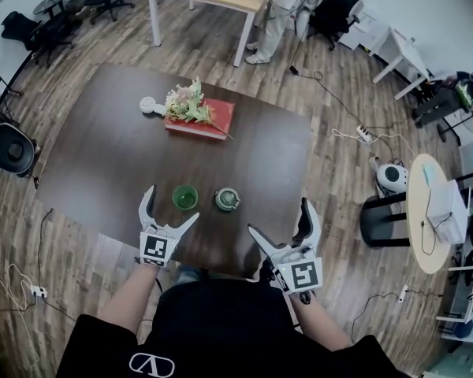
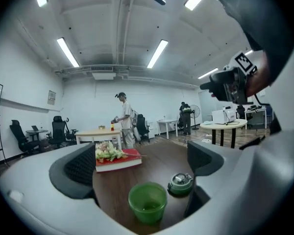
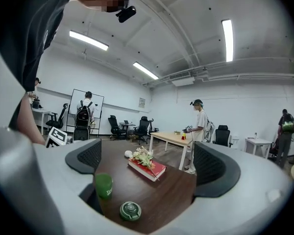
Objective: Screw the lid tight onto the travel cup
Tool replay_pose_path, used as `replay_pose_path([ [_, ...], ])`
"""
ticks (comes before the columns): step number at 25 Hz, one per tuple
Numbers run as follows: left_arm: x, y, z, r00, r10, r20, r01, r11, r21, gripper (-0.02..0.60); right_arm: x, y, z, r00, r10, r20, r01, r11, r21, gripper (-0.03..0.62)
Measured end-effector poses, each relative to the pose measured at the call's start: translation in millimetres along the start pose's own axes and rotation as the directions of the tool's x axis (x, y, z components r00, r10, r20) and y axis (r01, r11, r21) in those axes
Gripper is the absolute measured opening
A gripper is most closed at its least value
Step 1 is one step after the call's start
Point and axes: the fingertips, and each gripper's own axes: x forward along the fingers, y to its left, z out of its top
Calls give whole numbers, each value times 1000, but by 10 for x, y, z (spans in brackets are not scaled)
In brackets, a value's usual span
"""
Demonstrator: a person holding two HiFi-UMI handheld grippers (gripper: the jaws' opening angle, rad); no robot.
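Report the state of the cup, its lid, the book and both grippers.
Green travel cup: upright, open, no lid.
Lid: off, lying on the table beside the cup.
Red book: closed, flowers lying on it.
Left gripper: open, empty.
Right gripper: open, empty.

In the head view the counter (image 1: 94, 156) fills mid-frame; the cup (image 1: 184, 198) stands at its lower centre, the lid (image 1: 226, 199) just right of it, apart; above them lies a book (image 1: 221, 118) with flowers (image 1: 188, 103) on it; a small round object (image 1: 147, 105) sits left of the book; the left tongs (image 1: 172, 205) are lower left of the cup, the right tongs (image 1: 279, 216) lower right of the lid.
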Motion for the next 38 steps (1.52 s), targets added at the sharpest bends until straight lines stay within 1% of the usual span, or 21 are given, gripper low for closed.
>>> replay_pose_path([
  [2, 166, -9, -390, 998, -25, -53, 24, 999, -24, 568, 50, 1, -76, 1000, 10, -23, -10, 1000, 1, 594],
  [5, 369, -38, -933, 989, -58, -134, 53, 998, -41, 571, 146, 3, -222, 998, 23, -56, -22, 1000, 17, 594],
  [8, 583, -71, -1338, 980, -89, -180, 82, 996, -44, 571, 299, -1, -392, 995, 37, -89, -35, 999, 23, 594],
  [10, 682, -90, -1524, 975, -102, -199, 95, 994, -45, 571, 394, 16, -501, 993, 47, -108, -44, 999, 23, 594],
  [14, 801, -144, -1728, 969, -123, -216, 114, 992, -52, 567, 531, 66, -730, 987, 70, -145, -65, 997, 38, 594],
  [19, 969, -104, -1885, 966, -116, -233, 106, 993, -56, 530, 681, 100, -1017, 981, 80, -175, -73, 996, 47, 594],
  [22, 1016, -86, -1862, 966, -121, -230, 109, 992, -65, 444, 781, 119, -1345, 972, 87, -216, -74, 995, 67, 594],
  [23, 1035, -84, -1859, 966, -125, -228, 113, 991, -65, 423, 832, 124, -1494, 968, 88, -235, -72, 994, 78, 594],
  [24, 1052, -88, -1858, 965, -129, -226, 117, 991, -67, 417, 887, 130, -1651, 963, 88, -254, -67, 994, 89, 592],
  [27, 1084, -116, -1856, 964, -143, -223, 129, 989, -75, 413, 1082, 189, -2148, 942, 94, -322, -65, 993, 100, 592],
  [31, 1104, -118, -1847, 964, -149, -220, 135, 988, -78, 411, 1412, 356, -2769, 901, 142, -410, -103, 988, 118, 591],
  [34, 1109, -129, -1849, 964, -152, -217, 137, 987, -83, 411, 1600, 493, -3109, 867, 179, -464, -142, 983, 113, 591],
  [38, 1102, -114, -1846, 965, -154, -212, 138, 986, -90, 411, 1671, 628, -3497, 813, 214, -541, -179, 977, 117, 589],
])
